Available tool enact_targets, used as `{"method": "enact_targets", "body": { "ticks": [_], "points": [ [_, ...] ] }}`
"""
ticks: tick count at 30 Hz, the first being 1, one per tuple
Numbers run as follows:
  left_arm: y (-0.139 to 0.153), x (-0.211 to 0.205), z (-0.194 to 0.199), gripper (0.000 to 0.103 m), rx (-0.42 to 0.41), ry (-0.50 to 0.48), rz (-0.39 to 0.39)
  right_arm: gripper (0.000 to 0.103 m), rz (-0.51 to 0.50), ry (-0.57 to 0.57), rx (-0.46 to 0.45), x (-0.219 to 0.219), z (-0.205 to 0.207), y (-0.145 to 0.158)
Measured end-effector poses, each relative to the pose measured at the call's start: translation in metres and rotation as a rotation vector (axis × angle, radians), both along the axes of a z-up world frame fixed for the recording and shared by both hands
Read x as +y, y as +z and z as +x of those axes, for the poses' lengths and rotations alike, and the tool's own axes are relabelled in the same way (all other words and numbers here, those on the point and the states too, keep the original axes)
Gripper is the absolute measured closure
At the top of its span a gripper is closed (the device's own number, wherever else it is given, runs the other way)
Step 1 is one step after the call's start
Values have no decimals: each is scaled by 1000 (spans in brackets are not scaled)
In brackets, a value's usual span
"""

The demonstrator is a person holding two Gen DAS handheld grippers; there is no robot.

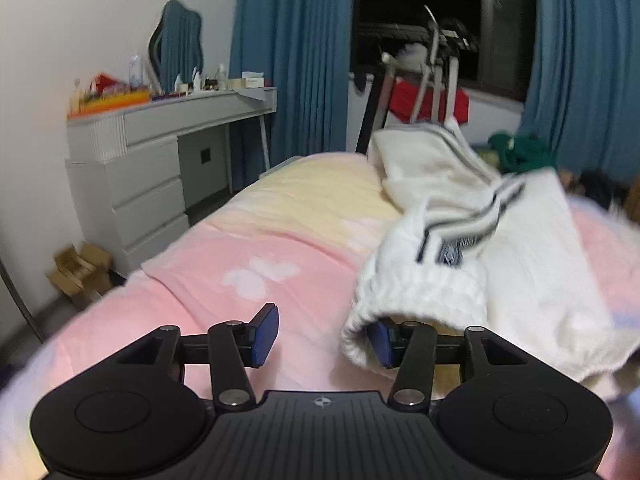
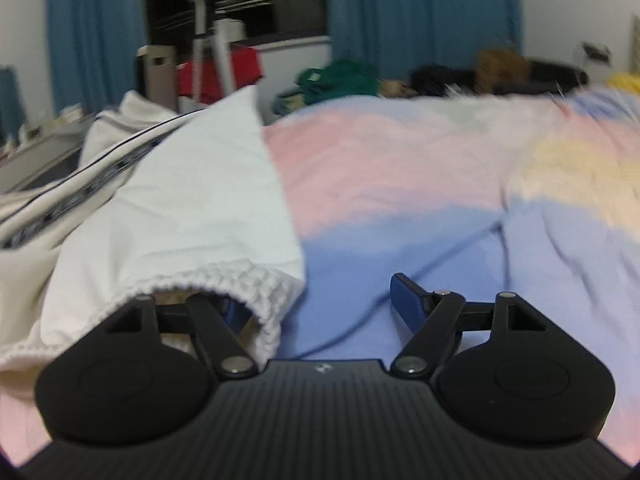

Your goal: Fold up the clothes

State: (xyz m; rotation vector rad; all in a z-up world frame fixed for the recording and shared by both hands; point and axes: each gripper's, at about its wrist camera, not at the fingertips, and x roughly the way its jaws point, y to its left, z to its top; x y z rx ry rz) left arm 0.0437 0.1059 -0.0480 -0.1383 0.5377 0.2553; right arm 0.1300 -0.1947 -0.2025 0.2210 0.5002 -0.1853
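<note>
Two grippers stand wide open over the bed: the left gripper has one finger inside a ribbed hem of the white garment, the right gripper likewise. Clamping both corners likely comes next, though letting go fits too.

The white garment's ribbed hem drapes over the right pad of the left tongs, partly hiding it. In the right wrist view the hem covers most of the left pad of the right tongs. Small bottles on the dresser, upper left, are too blurred to identify. The dark heap at upper right is unreadable.
</note>
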Motion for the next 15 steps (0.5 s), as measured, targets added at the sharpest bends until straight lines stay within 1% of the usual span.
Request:
{"method": "enact_targets", "body": {
  "ticks": [1,3,7,9,11,15],
  "points": [
    [1,4,1,47,-5,5,-26,29,12,-25,-5,-4,-3,0],
    [1,9,4,44,4,21,-45,29,19,-55,-37,-6,-10,5],
    [-4,11,10,44,34,43,-32,29,-15,-60,-149,0,-23,22],
    [-5,12,10,44,39,44,-29,29,-27,-47,-181,2,-25,27],
    [-6,13,11,44,44,46,-26,29,-27,-31,-165,4,-20,26],
    [-8,15,13,43,54,48,-20,29,26,-13,-43,-1,-7,8]
  ]
}}
